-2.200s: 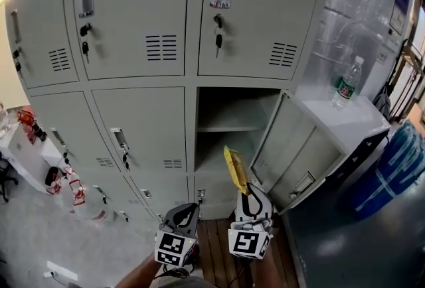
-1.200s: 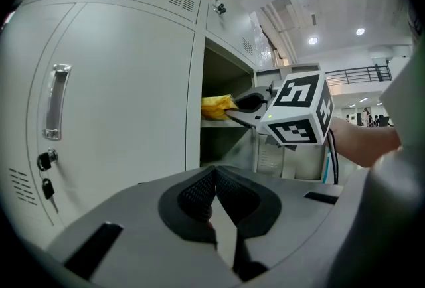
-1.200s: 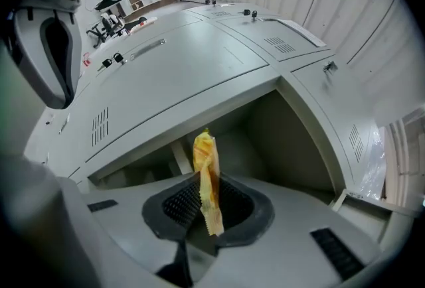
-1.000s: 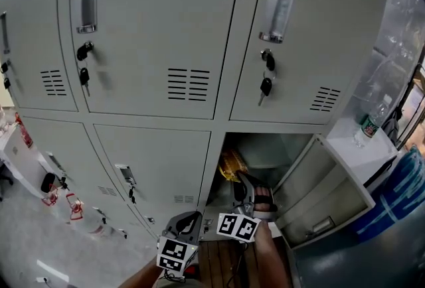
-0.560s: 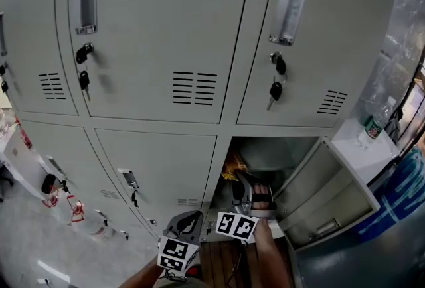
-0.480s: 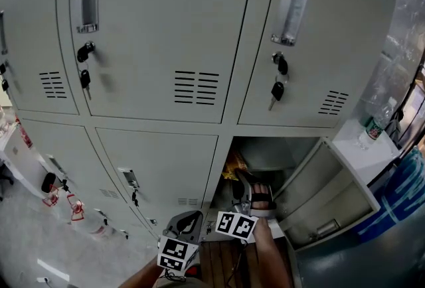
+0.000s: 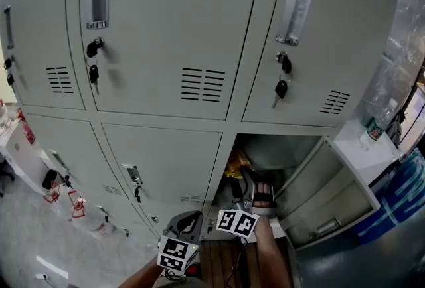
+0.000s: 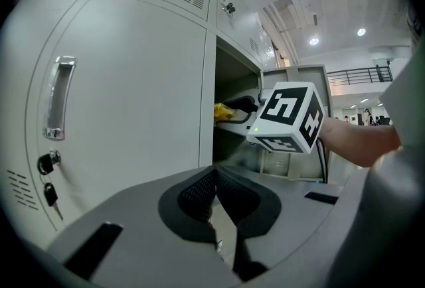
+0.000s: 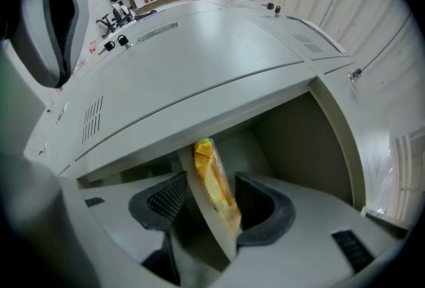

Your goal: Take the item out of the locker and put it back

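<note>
Snack bag (image 9: 214, 182), yellow and crinkled, sits inside the open lower locker compartment (image 7: 282, 155), lying along its inner shelf (image 9: 202, 227). The right gripper (image 9: 211, 204) reaches into the compartment with the bag between its fingers, which are opening; the left pad stands clear of the bag, and the right one is close beside it. The left gripper (image 8: 214, 177) hangs outside, in front of a shut locker door (image 8: 126, 101), its fingers closed together on nothing. The compartment's own door (image 7: 320, 199) swings out to the right.
</note>
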A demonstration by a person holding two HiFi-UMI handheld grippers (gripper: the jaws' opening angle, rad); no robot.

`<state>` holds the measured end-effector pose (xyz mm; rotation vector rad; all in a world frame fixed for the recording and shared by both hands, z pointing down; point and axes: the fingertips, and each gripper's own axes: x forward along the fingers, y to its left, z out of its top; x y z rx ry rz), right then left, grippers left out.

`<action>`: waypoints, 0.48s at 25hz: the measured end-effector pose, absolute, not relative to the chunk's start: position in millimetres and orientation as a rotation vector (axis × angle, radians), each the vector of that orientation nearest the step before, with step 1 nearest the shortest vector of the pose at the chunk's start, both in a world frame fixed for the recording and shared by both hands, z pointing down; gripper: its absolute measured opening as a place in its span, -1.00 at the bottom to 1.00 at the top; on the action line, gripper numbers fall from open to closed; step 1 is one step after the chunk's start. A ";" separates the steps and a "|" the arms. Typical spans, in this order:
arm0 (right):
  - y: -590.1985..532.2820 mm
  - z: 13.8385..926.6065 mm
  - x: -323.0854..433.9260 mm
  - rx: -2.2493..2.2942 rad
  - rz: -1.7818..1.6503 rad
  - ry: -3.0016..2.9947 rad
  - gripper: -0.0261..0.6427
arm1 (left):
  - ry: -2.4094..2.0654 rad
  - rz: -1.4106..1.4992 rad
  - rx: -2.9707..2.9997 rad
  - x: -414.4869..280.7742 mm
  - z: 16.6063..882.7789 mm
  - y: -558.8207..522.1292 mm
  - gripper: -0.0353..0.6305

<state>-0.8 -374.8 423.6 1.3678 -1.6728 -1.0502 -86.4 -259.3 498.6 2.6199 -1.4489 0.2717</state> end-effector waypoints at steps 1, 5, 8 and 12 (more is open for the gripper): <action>-374.5 425.2 -1.7 1.364 -1.027 -1.695 -0.18 | -1.449 0.273 2.619 -86.6 498.4 -258.5 -0.82; -372.1 426.3 -3.1 1.369 -1.008 -1.714 -0.06 | -1.451 0.259 2.622 -86.8 490.7 -256.2 -0.82; -370.0 424.4 -2.9 1.376 -1.007 -1.716 -0.05 | -1.454 0.257 2.626 -87.3 489.5 -255.5 -0.82; -365.5 422.1 -0.4 1.383 -1.003 -1.720 -0.05 | -1.447 0.257 2.636 -85.3 488.3 -253.5 -0.82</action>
